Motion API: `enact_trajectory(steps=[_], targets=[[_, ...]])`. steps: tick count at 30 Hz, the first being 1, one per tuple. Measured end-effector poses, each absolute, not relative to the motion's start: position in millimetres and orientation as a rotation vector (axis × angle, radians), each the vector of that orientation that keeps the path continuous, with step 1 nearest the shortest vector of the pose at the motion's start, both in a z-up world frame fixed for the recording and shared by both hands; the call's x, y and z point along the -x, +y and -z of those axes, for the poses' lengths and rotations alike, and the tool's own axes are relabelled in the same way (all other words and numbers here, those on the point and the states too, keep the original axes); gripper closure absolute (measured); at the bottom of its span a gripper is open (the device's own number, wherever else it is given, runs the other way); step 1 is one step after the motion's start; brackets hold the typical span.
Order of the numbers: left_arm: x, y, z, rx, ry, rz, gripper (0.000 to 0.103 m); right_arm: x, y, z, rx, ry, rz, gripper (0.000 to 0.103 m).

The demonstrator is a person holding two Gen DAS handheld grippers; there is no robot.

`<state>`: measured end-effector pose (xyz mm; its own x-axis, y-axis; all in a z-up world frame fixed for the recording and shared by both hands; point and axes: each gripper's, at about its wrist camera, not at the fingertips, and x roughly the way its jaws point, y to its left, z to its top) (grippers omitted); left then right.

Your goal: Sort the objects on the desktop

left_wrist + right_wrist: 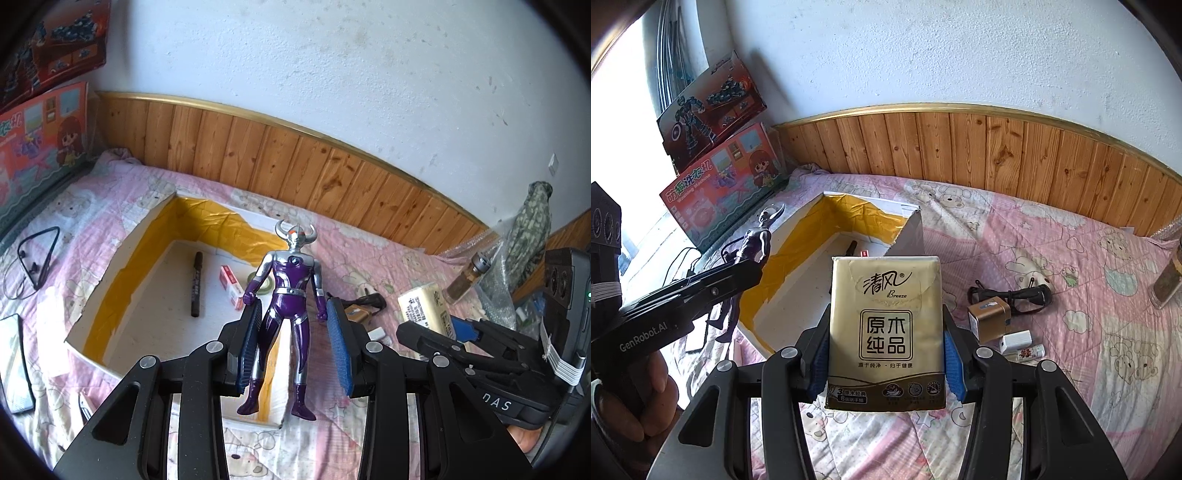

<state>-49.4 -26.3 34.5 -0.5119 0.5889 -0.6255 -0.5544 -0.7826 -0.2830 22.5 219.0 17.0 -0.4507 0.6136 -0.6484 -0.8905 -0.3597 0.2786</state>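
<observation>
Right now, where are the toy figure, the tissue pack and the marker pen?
toy figure (290,291): left wrist view, on its purple torso.
tissue pack (885,325): right wrist view, on its printed front.
marker pen (196,284): left wrist view, mid-barrel, inside the box.

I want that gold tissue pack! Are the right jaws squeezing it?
Touching. The right wrist view shows the tissue pack lifted clear of the pink quilt, with the right gripper pressing its blue pads against both side edges.

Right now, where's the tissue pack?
In the right wrist view the tissue pack sits centre frame, clamped upright in the right gripper, raised over the pink quilt just right of the yellow-taped box.
</observation>
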Motion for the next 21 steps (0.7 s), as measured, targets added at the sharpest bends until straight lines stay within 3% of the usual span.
enact_trajectory(steps=[21], targets=[[95.2, -73.8, -32.1, 1.037, -0.108, -2.322, 0.066, 24.8, 218.1, -27.5, 0.571, 0.712, -1.966, 0.051]])
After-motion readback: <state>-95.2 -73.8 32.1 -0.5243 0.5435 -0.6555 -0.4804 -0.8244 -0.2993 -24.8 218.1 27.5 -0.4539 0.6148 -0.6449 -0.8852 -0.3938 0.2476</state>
